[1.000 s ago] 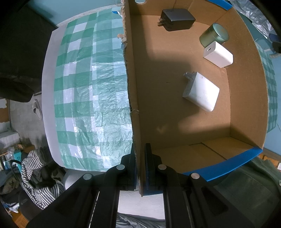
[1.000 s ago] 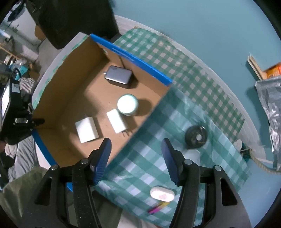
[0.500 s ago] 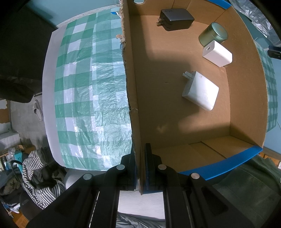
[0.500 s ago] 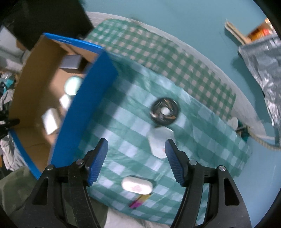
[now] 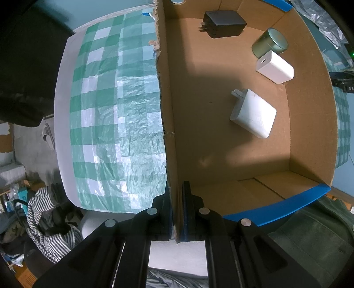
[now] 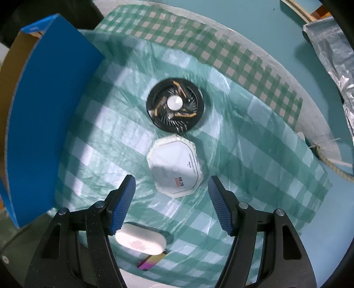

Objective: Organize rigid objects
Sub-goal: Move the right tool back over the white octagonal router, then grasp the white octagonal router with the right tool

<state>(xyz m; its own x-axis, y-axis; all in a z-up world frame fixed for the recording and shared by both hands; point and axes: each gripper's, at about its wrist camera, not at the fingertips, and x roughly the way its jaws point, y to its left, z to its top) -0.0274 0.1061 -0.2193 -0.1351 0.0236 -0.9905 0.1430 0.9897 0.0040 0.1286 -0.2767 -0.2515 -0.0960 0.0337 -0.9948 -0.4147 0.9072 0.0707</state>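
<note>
Left gripper [image 5: 176,212] clamped on the near end of the box [image 5: 168,106] wall, one pad on each side. Inside the box: black charger [image 5: 223,21] at the far end, green tin [image 5: 268,43] touching a small white charger [image 5: 275,67], larger white charger [image 5: 253,116] nearer. Right gripper [image 6: 171,206] jaws wide apart, nothing between them, above the checked cloth [image 6: 93,144]. Just beyond the fingertips, white octagonal pack [image 6: 174,165]; touching its far edge, black round fan [image 6: 175,105]. Near the left finger, white oval case [image 6: 140,241].
</note>
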